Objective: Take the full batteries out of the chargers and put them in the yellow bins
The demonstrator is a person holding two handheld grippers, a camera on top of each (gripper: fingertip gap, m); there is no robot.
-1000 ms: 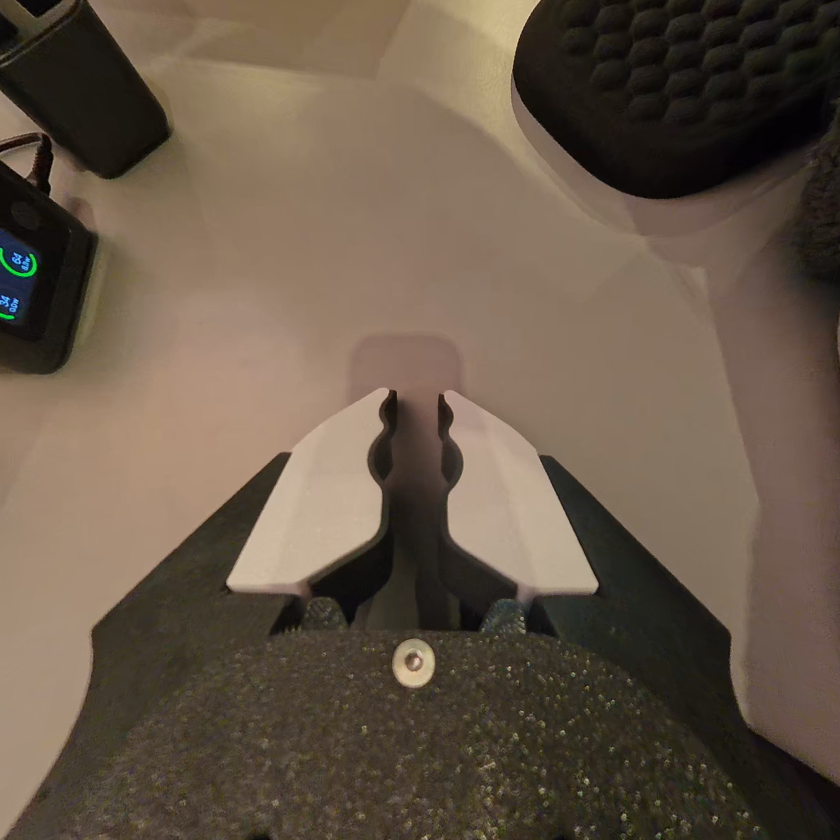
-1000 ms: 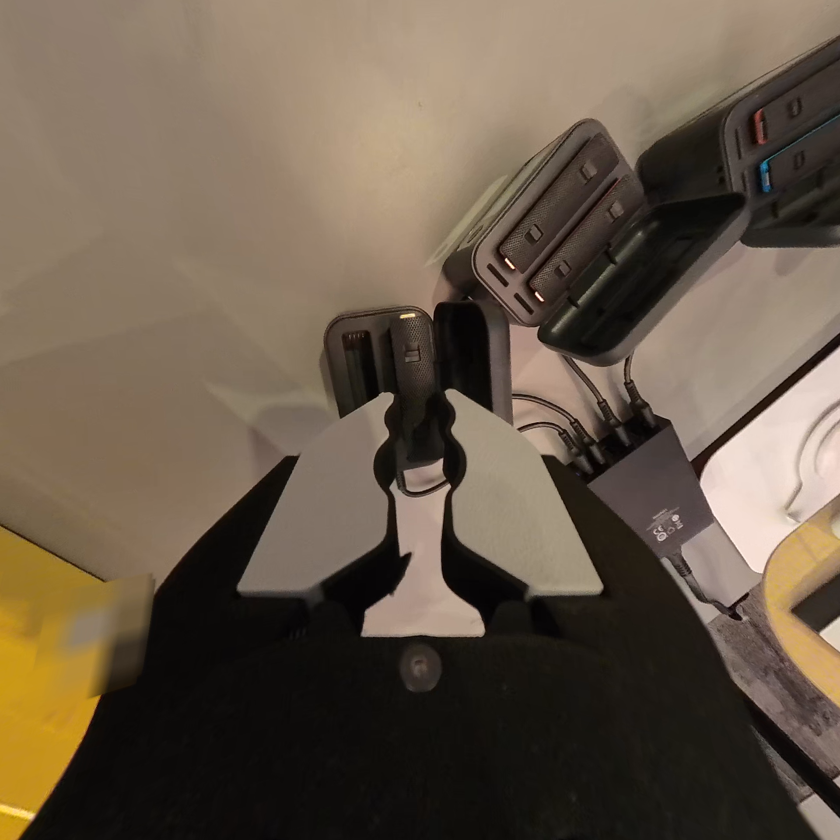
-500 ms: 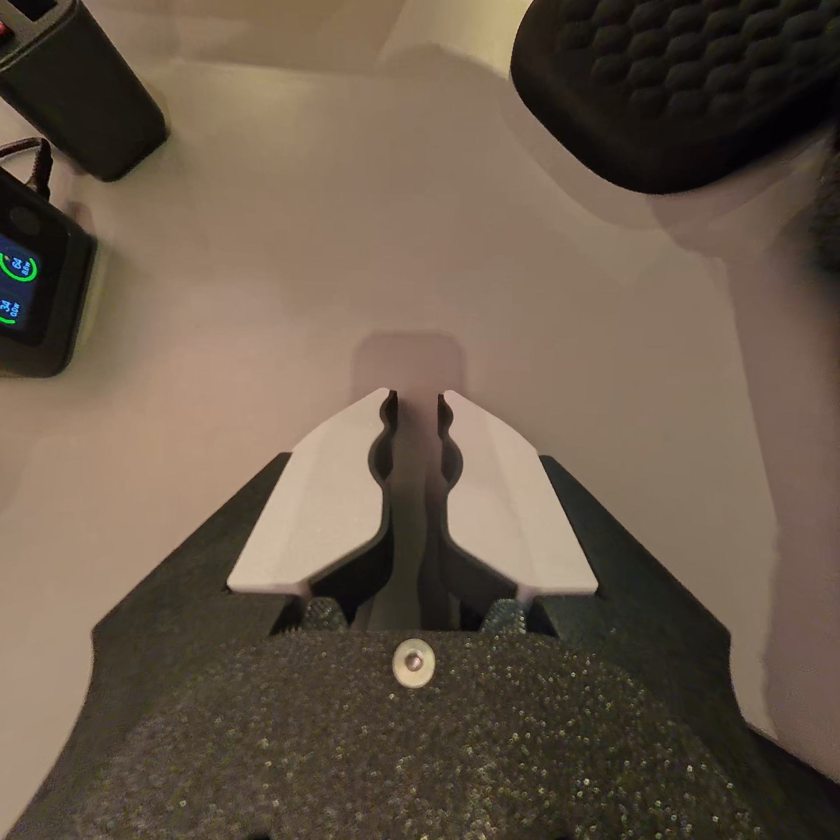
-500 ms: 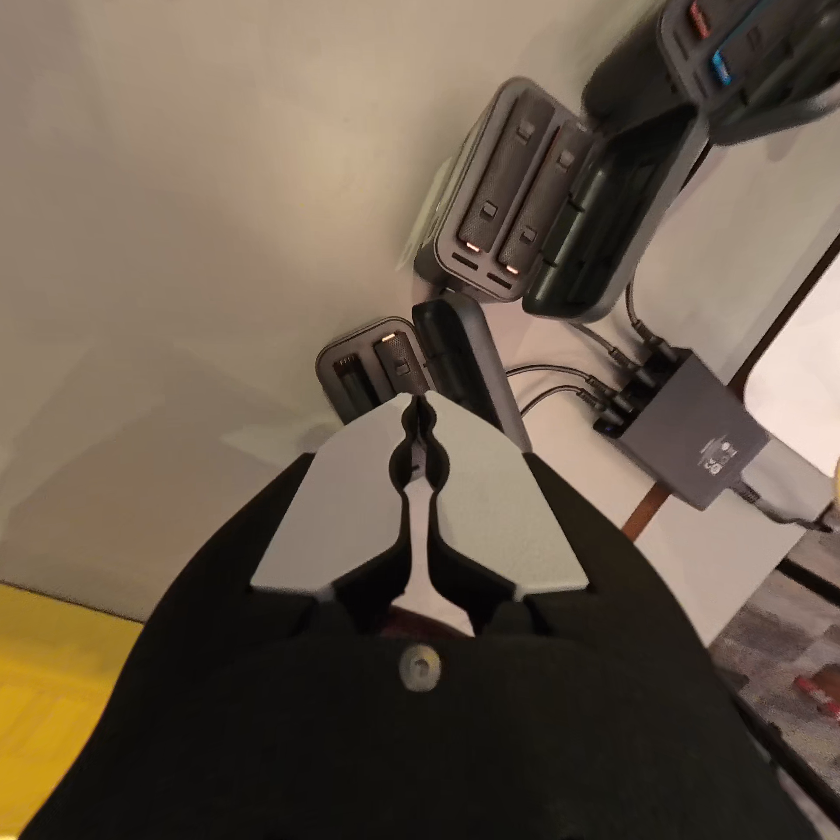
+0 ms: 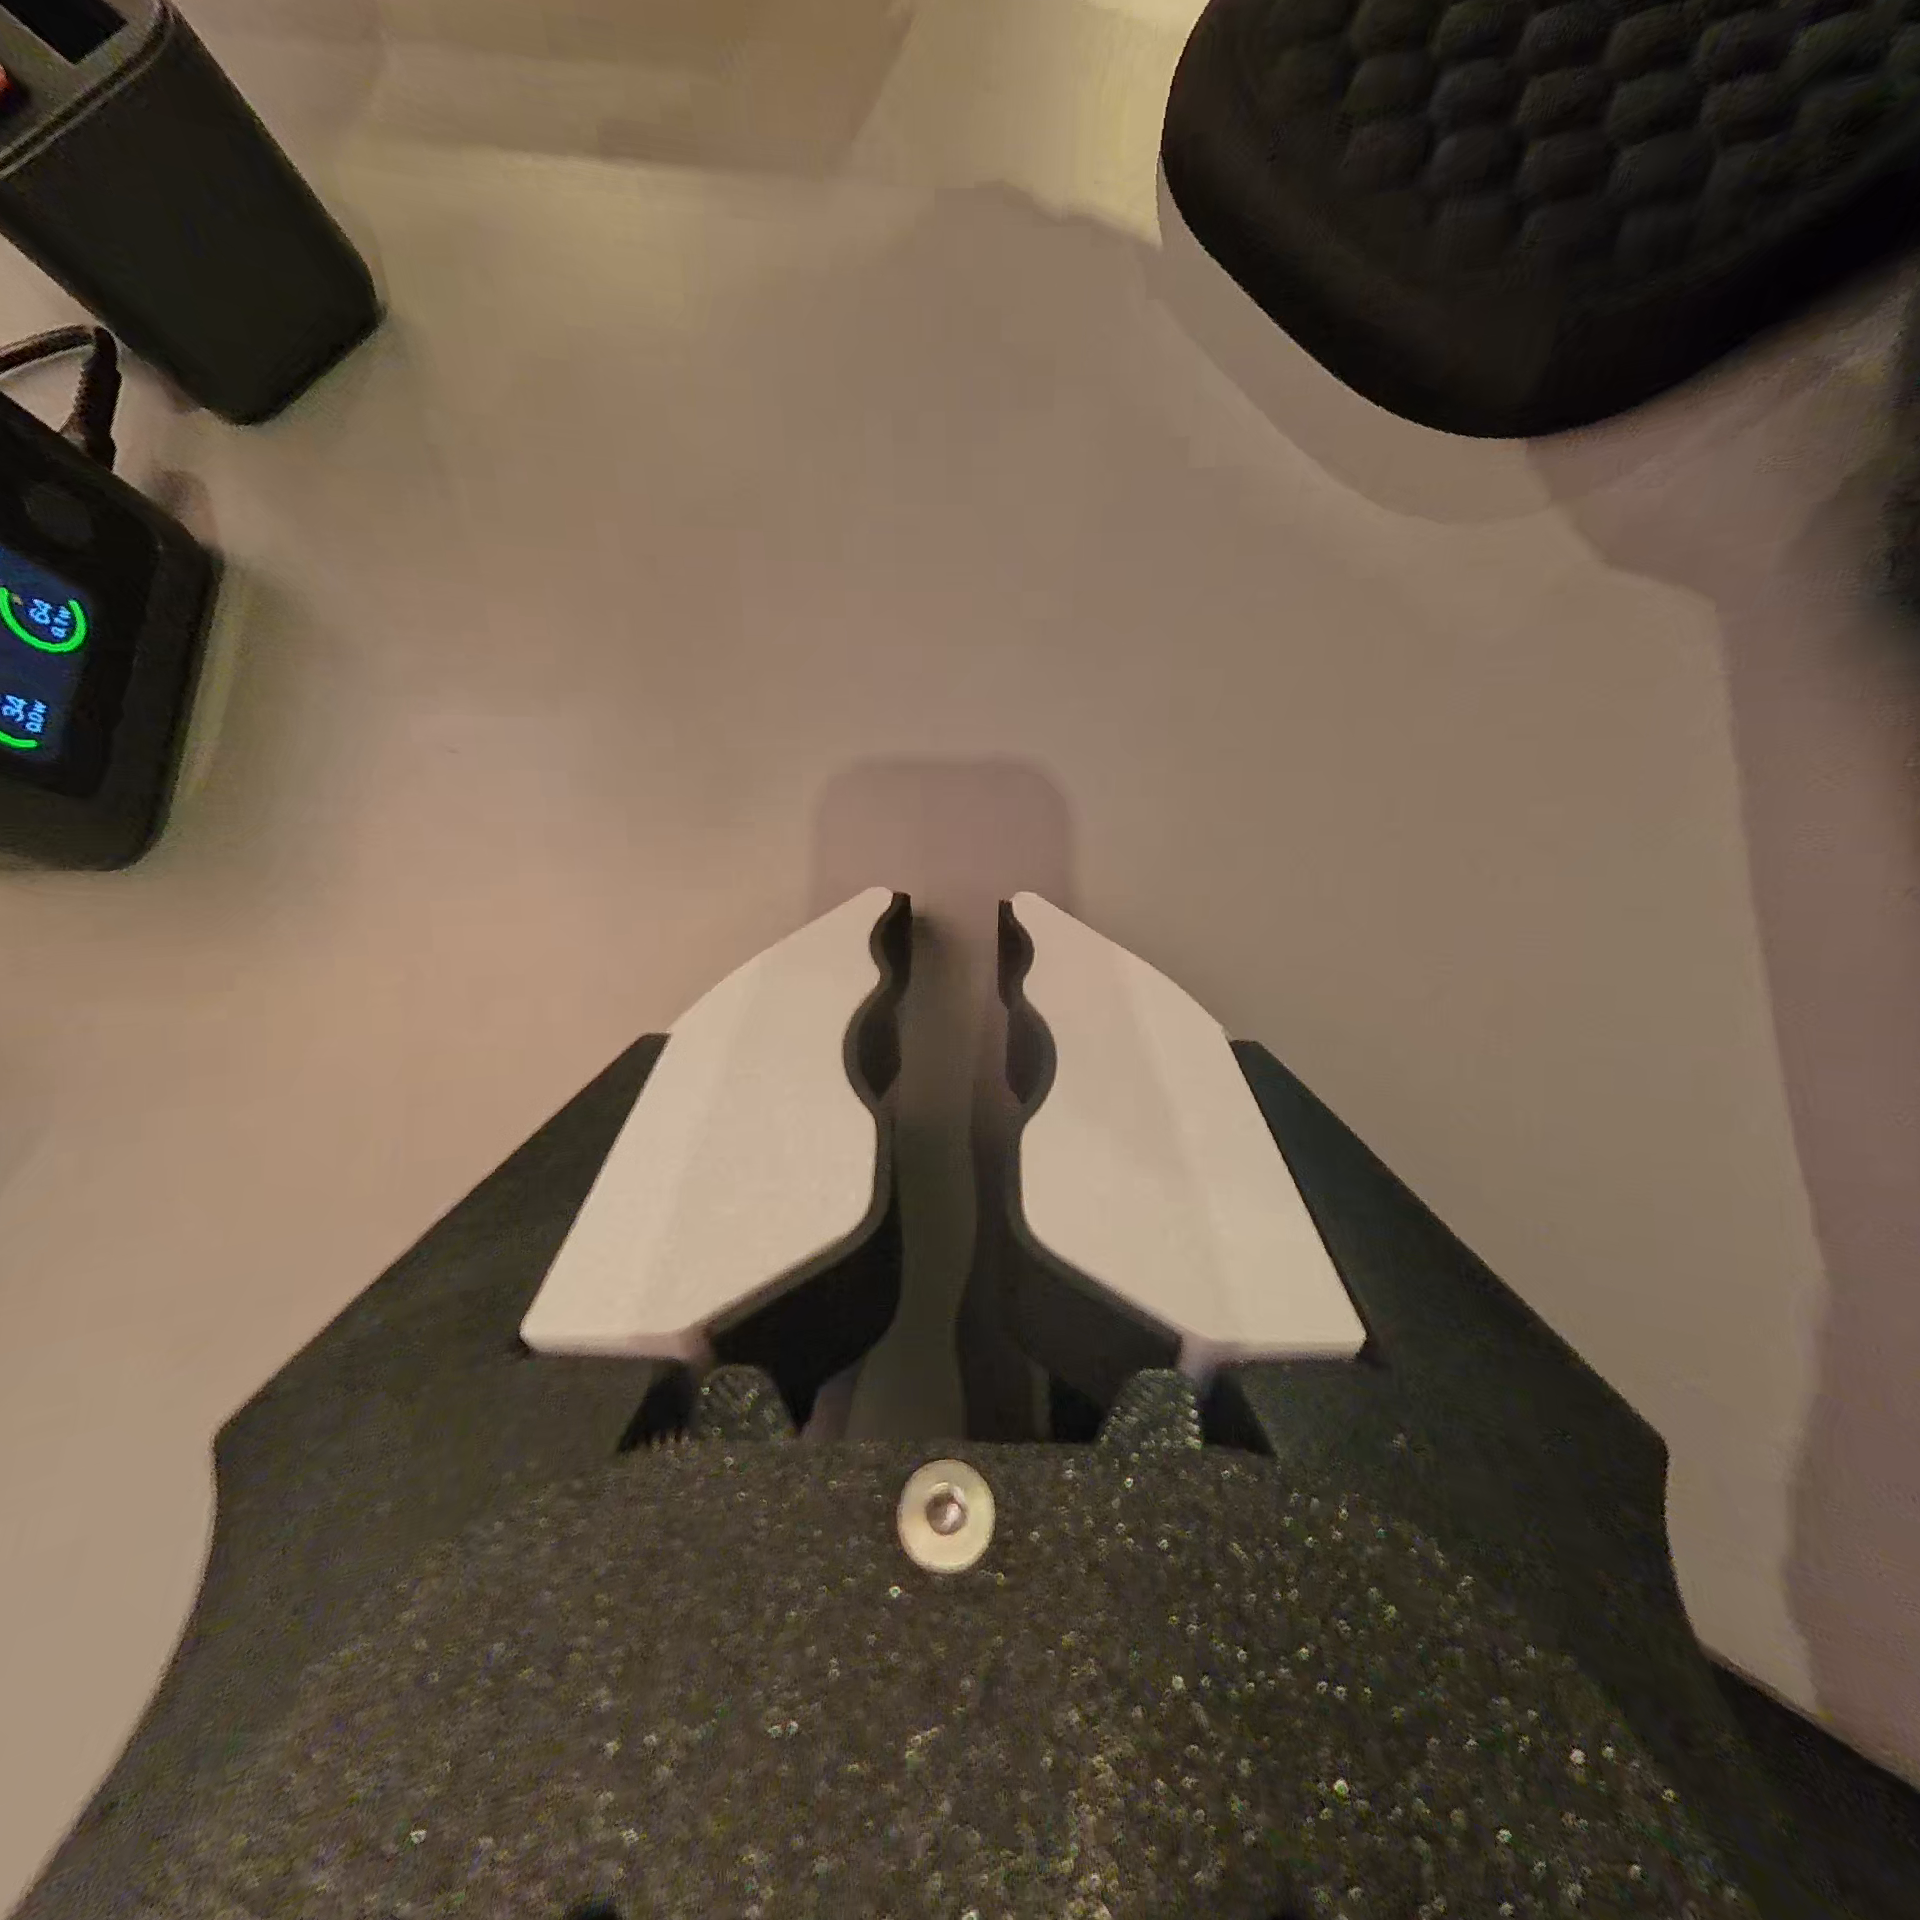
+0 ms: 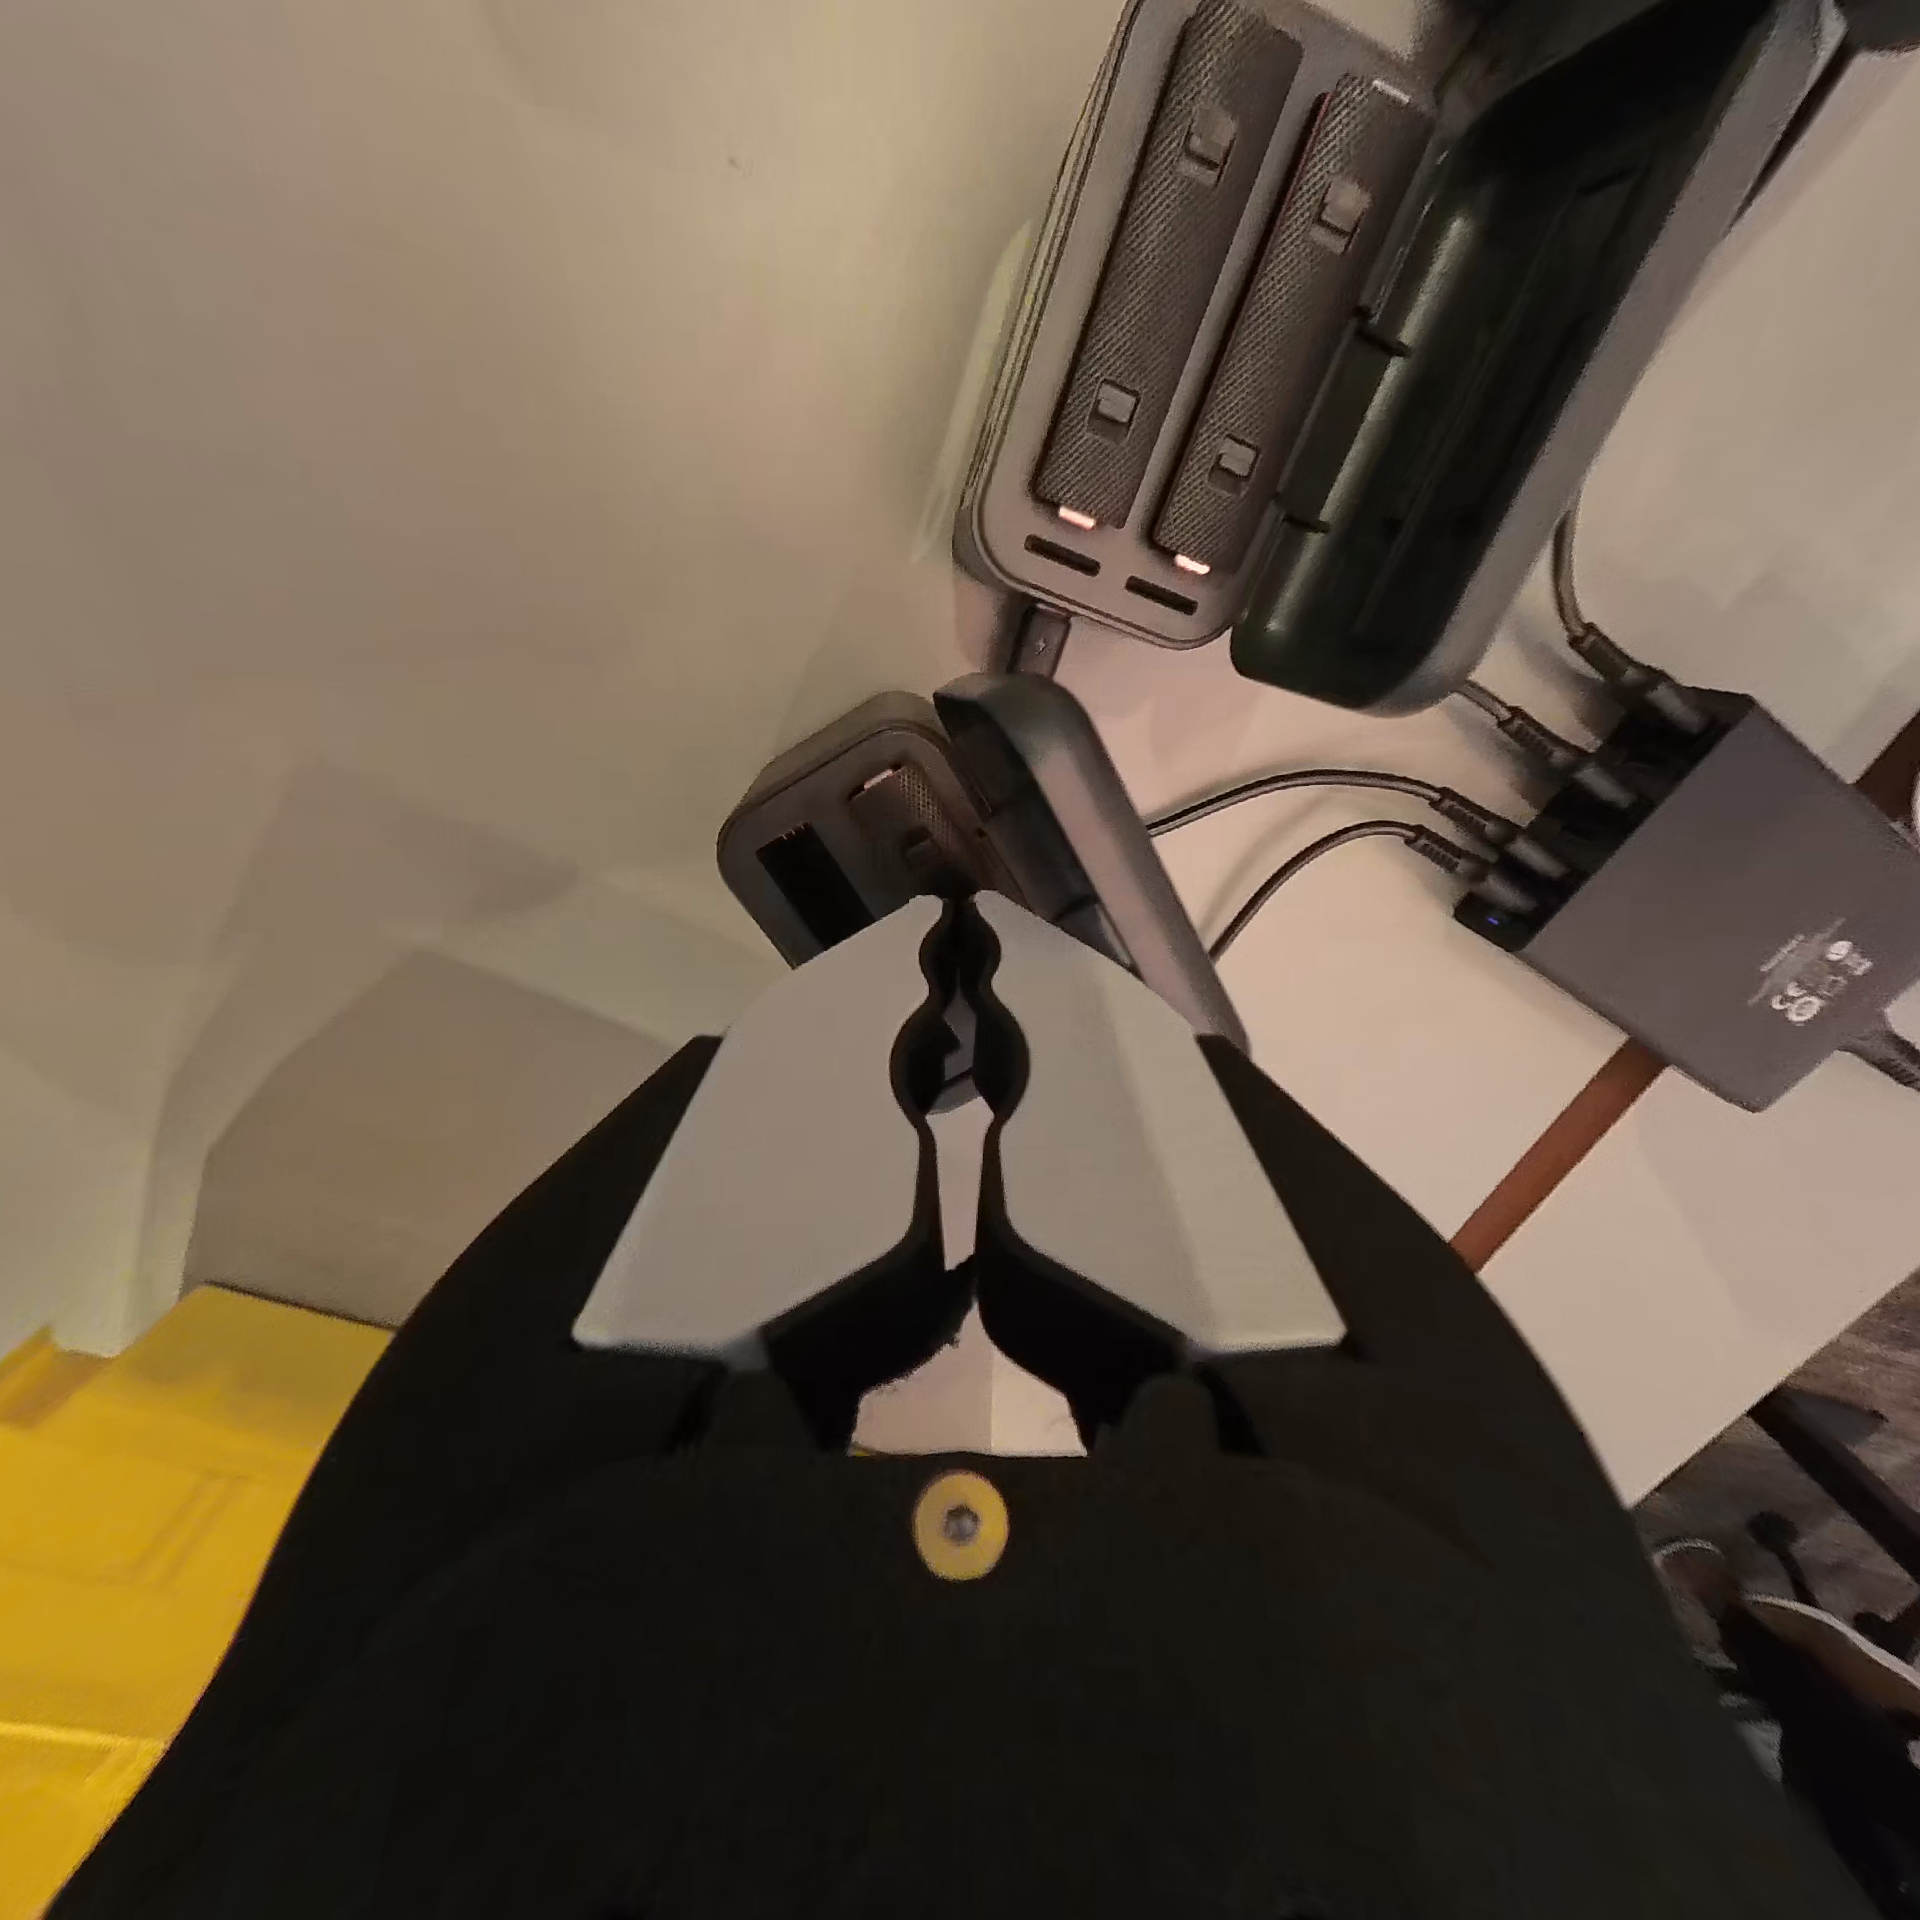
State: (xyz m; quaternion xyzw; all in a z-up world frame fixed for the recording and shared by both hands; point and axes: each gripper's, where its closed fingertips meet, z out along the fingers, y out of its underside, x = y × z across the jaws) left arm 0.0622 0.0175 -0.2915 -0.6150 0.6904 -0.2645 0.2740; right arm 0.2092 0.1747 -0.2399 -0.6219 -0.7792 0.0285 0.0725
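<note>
The right gripper (image 6: 961, 906) has its fingers pressed almost together, tips all but touching, with nothing between them. It points at the small charger (image 6: 831, 831), the landmark here. This charger sits on the white counter (image 6: 416, 468) with its lid (image 6: 1060, 831) swung open on the right. Its left slot is dark and empty; the right slot holds one battery (image 6: 899, 800), a light glowing at its top end. The gripper tips sit just in front of that battery — whether they touch it cannot be told.

Beyond the small charger, up and to the right, is a bigger charger (image 6: 1195, 343) with two batteries side by side, each with a lit mark at the near end, and its dark lid open on the right. Right of the small charger a grey power block (image 6: 1714, 935) feeds several cables (image 6: 1299, 810). Down and to the left of the small charger, a yellow bin (image 6: 135, 1538) shows at the frame edge.

The left gripper (image 5: 954, 909) is slightly spread, a narrow gap between its fingers, holding nothing, over bare counter. A lit screen device (image 5: 62, 665) lies at its far left and a black textured pad (image 5: 1558, 187) at upper right.
</note>
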